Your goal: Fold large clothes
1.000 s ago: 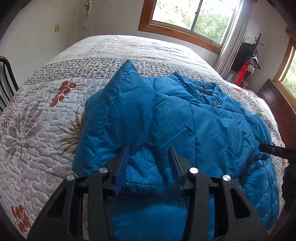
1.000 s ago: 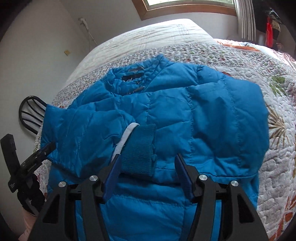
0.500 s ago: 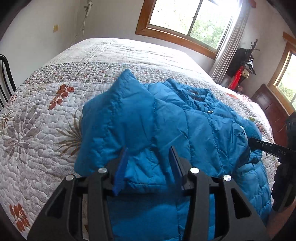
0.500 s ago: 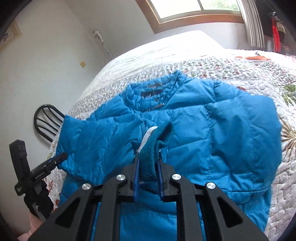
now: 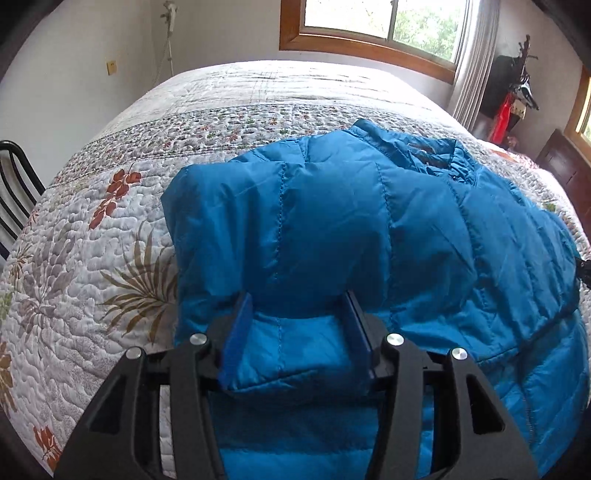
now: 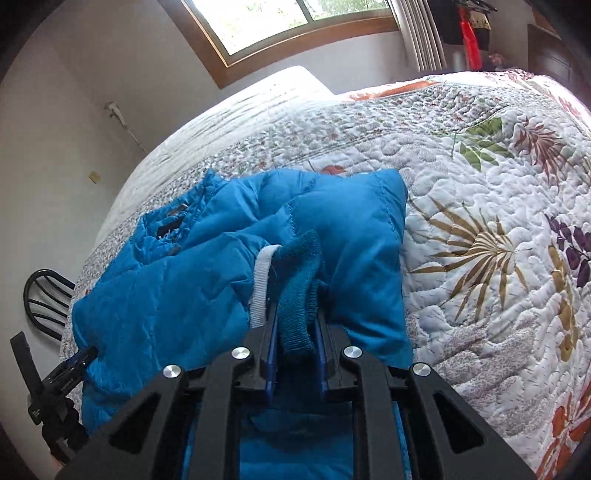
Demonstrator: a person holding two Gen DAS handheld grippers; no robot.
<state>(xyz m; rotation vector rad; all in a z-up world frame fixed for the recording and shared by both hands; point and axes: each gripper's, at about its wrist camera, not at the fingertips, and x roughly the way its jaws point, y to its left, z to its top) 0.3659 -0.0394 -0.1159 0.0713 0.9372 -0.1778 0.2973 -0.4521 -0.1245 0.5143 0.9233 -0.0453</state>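
Two grippers are on the blue jacket, which lies spread on the flowered quilt of the bed, collar toward the window. On my right gripper the jaws stand narrow and pinch the knitted cuff of a sleeve; the cuff stands up between the blue pads, with a white band of its lining showing on the left side of it. That sleeve is drawn across the body of the jacket, and a puffy fold of it bulges to the right of the cuff, next to a bare stretch of quilt. On my left gripper the jaws are about half wide and opening, with a padded fold of the jacket lying between the fingers; from this view I cannot tell whether the pads press on the cloth. In the right wrist view I see the tip of the left gripper at the jacket's near left edge. A black chair stands beside the bed on the left.
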